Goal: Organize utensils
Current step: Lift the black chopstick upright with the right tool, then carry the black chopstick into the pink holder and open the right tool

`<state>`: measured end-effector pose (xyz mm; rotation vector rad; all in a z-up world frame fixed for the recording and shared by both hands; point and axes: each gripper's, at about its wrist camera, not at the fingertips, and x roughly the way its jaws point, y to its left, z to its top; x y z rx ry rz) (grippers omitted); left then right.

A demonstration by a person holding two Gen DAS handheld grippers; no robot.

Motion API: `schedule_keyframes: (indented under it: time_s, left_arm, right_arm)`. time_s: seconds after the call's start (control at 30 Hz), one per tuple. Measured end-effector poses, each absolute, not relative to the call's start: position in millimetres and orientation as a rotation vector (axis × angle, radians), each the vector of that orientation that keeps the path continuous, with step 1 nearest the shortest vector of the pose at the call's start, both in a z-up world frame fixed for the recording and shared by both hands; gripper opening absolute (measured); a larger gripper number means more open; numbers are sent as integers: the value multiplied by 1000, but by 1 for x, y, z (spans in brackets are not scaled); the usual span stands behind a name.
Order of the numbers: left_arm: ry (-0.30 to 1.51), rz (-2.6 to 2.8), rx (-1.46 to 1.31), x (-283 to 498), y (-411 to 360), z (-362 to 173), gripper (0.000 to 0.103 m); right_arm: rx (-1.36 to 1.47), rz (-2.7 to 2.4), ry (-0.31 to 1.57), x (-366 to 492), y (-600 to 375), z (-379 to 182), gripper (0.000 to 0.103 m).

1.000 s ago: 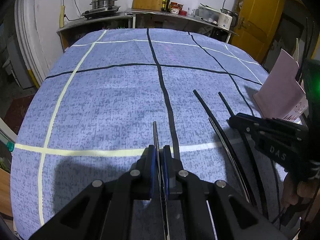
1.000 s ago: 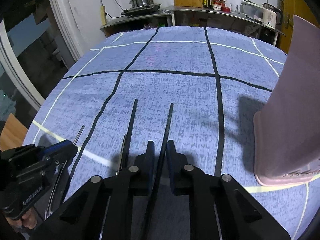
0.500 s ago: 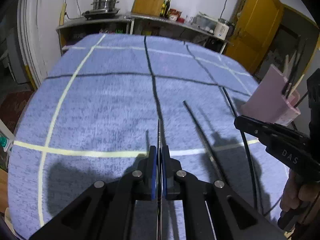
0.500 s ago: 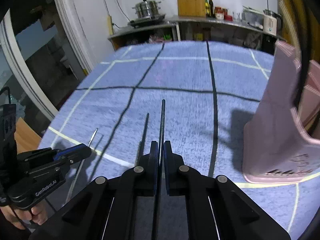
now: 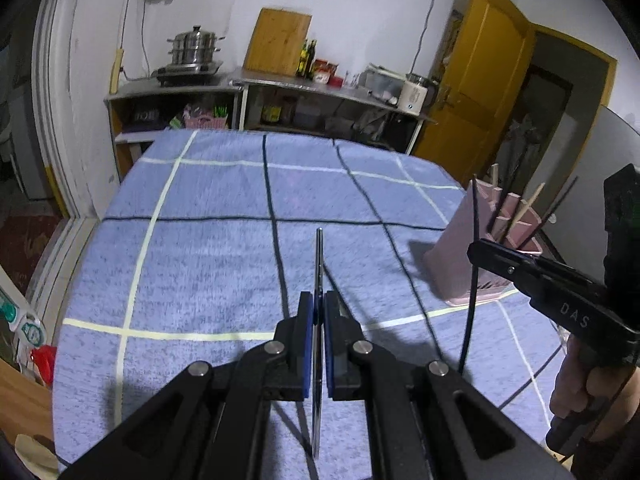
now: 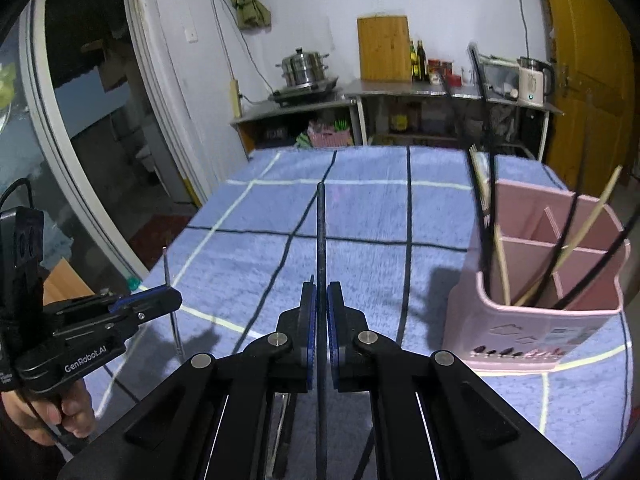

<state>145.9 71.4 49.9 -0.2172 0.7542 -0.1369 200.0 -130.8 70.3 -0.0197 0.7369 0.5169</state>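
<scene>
Above cloth (image 6: 440, 216): right gripper (image 6: 321, 300) clamped on black chopstick (image 6: 320, 232), axis straight ahead along fingers. Holder (image 6: 540, 320) sat right-forward, nearer right gripper. Left gripper (image 5: 319, 308) pinched metal chopstick (image 5: 319, 256), farther off.

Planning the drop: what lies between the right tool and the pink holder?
Only bare blue cloth, crossed by a black stripe, separates the right tool from the pink holder, in the right wrist view.
</scene>
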Motion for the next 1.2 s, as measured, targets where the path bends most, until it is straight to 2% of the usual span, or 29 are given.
schedule_keyframes:
  time_s: [0.47,0.97,1.2]
  left_arm:
    - [672,-197,-191,131,46,97,5]
    - [688,-335,-188,144,-9,105,5]
    - [670,-408,-182,160,-40,126,5]
  right_arm:
    - [29,491,639,170,-169,111,5]
    - [69,396,599,151,-228,128,5]
    - [89,356,562,152,-253,147,5]
